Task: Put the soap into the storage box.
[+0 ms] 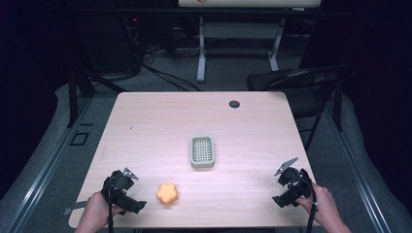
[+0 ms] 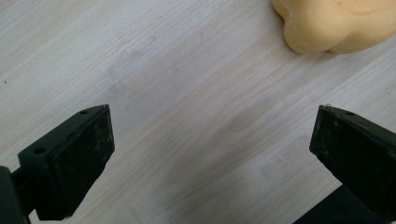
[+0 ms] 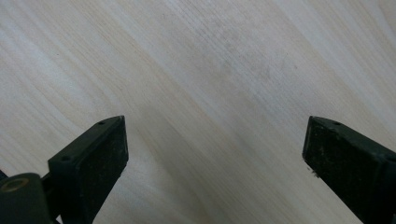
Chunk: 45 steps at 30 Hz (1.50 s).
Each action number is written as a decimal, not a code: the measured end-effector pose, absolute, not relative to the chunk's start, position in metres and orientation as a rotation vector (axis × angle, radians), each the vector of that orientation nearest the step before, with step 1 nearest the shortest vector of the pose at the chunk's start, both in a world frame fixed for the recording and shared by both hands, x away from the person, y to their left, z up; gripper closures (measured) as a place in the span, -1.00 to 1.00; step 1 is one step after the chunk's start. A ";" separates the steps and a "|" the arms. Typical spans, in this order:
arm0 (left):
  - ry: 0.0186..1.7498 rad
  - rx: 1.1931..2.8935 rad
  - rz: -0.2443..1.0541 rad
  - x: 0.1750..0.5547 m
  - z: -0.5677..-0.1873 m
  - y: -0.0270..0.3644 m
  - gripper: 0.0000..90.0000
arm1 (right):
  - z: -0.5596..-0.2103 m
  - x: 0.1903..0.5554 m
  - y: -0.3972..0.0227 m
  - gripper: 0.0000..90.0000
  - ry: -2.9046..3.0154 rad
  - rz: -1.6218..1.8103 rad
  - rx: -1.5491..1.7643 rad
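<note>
Orange flower-shaped soft toy (image 1: 166,193) looks light, squashy; pinch across lobes. Left gripper (image 2: 212,154) and right gripper (image 3: 215,158) both released, empty.

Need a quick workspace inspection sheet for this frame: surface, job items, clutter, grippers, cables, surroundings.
Surface: light wood table, bare grain, round grommet hole near far edge.
Job's things: orange flower-shaped sponge near front edge; green-grey soap dish at centre, empty.
Clutter: nothing seen.
Grippers: left hand-held gripper open beside the sponge; right hand-held gripper open over bare wood.
Cables: one trails from each gripper; floor cables beyond the table.
Surroundings: black chair, white desk frame.
</note>
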<state>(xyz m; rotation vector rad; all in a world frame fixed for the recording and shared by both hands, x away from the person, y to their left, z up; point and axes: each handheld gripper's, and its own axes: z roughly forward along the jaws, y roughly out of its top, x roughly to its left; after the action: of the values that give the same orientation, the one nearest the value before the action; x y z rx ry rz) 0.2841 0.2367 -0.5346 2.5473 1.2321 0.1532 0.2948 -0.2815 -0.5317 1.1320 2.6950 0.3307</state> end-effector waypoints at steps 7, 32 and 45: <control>1.242 2.554 0.158 0.283 -0.533 0.234 -1.00 | -0.533 0.296 -0.280 -0.86 2.708 0.327 1.126; 1.059 2.543 0.188 0.282 -0.520 0.186 -1.00 | -0.533 0.296 -0.286 -0.94 2.724 0.376 1.143; 1.003 2.571 0.145 0.290 -0.529 0.167 -1.00 | -0.524 0.291 -0.276 -0.75 2.637 0.467 1.105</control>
<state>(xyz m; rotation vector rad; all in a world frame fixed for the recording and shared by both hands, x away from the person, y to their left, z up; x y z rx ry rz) 0.2904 0.1670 -0.5291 2.5711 1.0029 0.1447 0.2905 -0.2757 -0.5239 1.1050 2.6372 0.4668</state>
